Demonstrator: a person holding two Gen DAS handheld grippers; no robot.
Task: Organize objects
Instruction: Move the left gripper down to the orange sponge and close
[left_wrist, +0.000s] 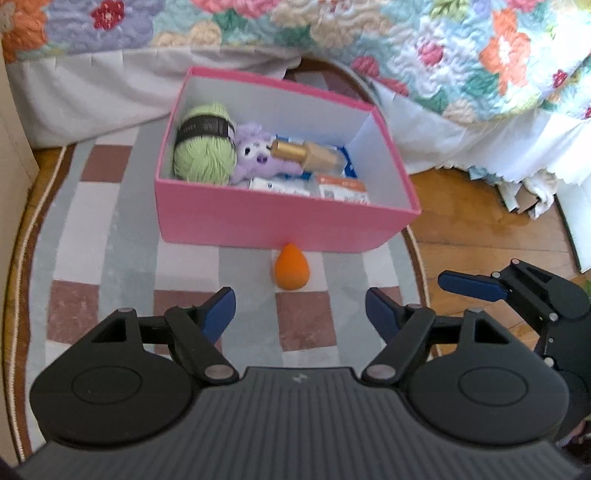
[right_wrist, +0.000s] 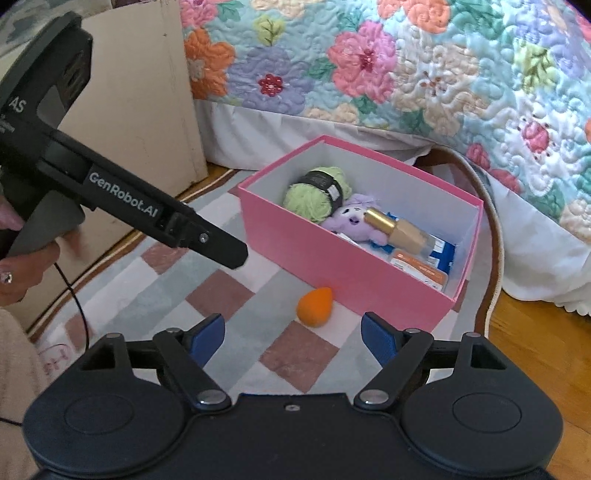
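On the checked rug (left_wrist: 110, 258), seen past my left gripper (left_wrist: 300, 312), a pink box (left_wrist: 280, 221) stands open at the foot of a bed with a flowered quilt (left_wrist: 461, 48). Inside it lie a ball of green yarn (left_wrist: 205, 147) at the left, a purple plush toy (left_wrist: 255, 153) beside it, a gold-capped bottle (left_wrist: 306, 155) resting across the toy, and some flat packets (left_wrist: 343, 188) near the front wall. An orange teardrop sponge (left_wrist: 290, 268) stands on the rug just in front of the box, outside it. My left jaws are spread with nothing between them, and the sponge sits ahead of the gap. My right gripper (left_wrist: 469, 286) shows at the right edge.

From my right gripper (right_wrist: 293, 334), the same box (right_wrist: 332, 266) sits at an angle, the sponge (right_wrist: 315, 306) lying by its near wall. These jaws are also apart and empty. My left hand (right_wrist: 22, 273) holds its tool at the left, before a cardboard panel (right_wrist: 140, 110).
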